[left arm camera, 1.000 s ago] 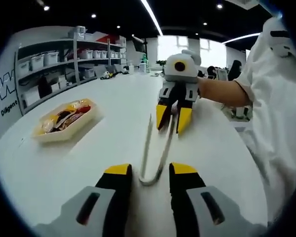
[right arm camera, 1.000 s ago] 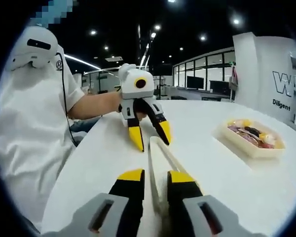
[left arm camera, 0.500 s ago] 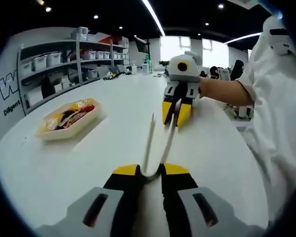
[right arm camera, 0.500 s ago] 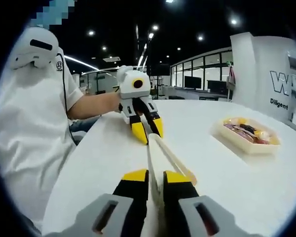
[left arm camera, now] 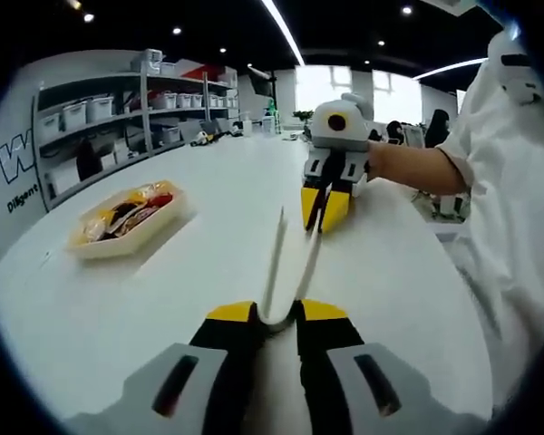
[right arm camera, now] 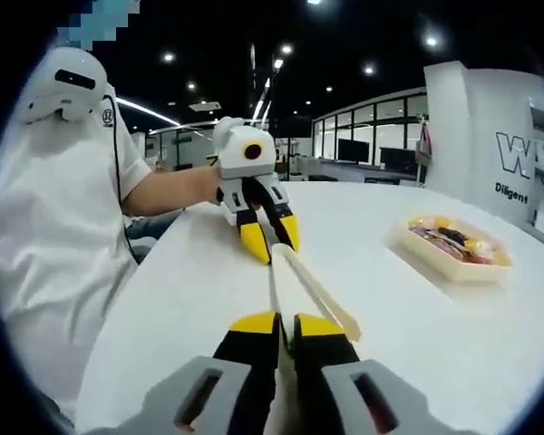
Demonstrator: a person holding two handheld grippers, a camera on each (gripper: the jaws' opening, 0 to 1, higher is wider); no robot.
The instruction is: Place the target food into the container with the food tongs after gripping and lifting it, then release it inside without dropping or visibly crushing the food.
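Observation:
Pale food tongs (left arm camera: 274, 263) stretch between my two grippers above the white table (left arm camera: 190, 290). My left gripper (left arm camera: 276, 313) is shut on the tongs' bent end. My right gripper (left arm camera: 322, 217), coming in from the far side, is shut on the tip of one tong arm, while the other arm's tip stands free beside it. In the right gripper view, my right gripper (right arm camera: 286, 322) pinches that one arm of the tongs (right arm camera: 313, 290), and the left gripper (right arm camera: 272, 246) holds the far bend. A cream tray of mixed food (left arm camera: 125, 219) (right arm camera: 453, 246) rests on the table, apart from both grippers.
A person in a white shirt (left arm camera: 517, 208) (right arm camera: 54, 217) stands at the table's edge, holding the grippers. Shelves with bins (left arm camera: 100, 122) line the far wall beyond the tray. Bare tabletop (right arm camera: 435, 335) lies between the tongs and the tray.
My left jaws, open a second ago, have shut on the tongs' bend. My right jaws have narrowed onto one tong arm. The tray has not moved.

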